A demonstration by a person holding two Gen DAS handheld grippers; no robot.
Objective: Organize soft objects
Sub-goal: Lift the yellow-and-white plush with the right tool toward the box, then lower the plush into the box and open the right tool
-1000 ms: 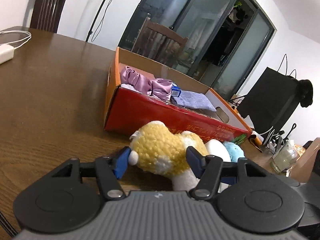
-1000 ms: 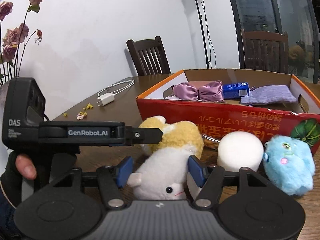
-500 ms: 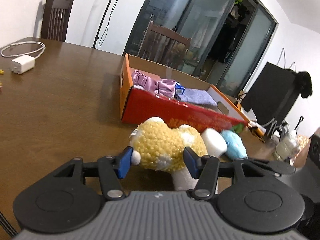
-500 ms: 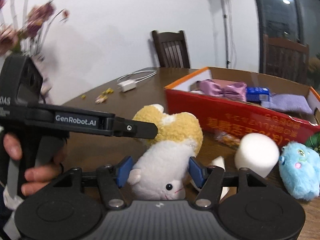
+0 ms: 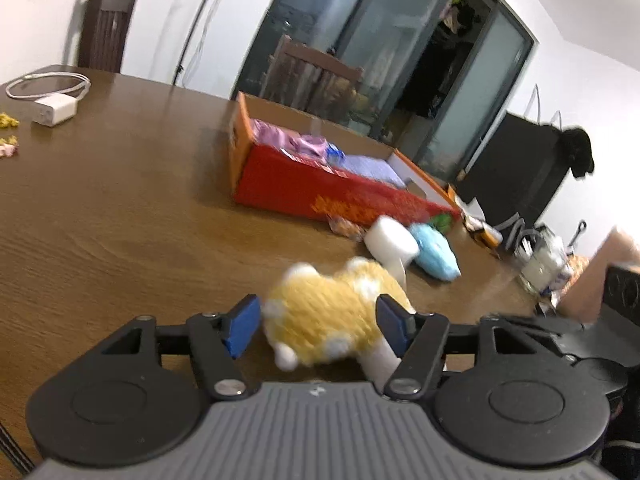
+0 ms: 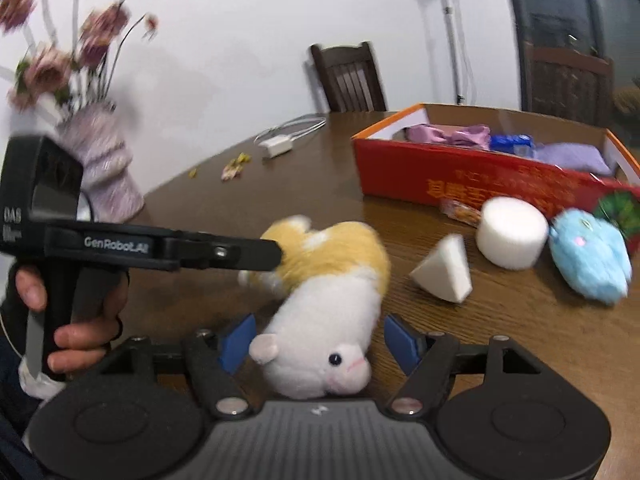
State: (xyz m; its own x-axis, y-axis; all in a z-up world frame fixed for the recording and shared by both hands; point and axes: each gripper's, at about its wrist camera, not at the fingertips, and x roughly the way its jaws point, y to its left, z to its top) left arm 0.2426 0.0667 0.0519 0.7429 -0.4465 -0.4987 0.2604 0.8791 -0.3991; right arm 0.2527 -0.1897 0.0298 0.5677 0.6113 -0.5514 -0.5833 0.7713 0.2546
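Note:
A yellow-and-white plush hamster (image 5: 324,322) (image 6: 324,292) hangs between both grippers, above the table. My left gripper (image 5: 318,326) is shut on its yellow back end; in the right wrist view its fingers (image 6: 240,252) reach in from the left. My right gripper (image 6: 318,338) stands around the white head end, and its blue pads show small gaps to the plush. A red and orange box (image 5: 332,188) (image 6: 480,176) holds a pink bow (image 6: 448,134), a blue pack (image 6: 512,142) and a lilac cloth (image 6: 568,156).
A white foam cylinder (image 6: 512,232), a white foam wedge (image 6: 444,272) and a blue plush (image 6: 588,256) lie on the wooden table (image 5: 120,200) in front of the box. A vase of flowers (image 6: 104,160) stands left. A charger with cable (image 5: 54,108) lies far left.
Both grippers have pulled back from the box and risen, carrying the hamster plush away from the foam pieces. The white wedge, hidden before, now shows on the table.

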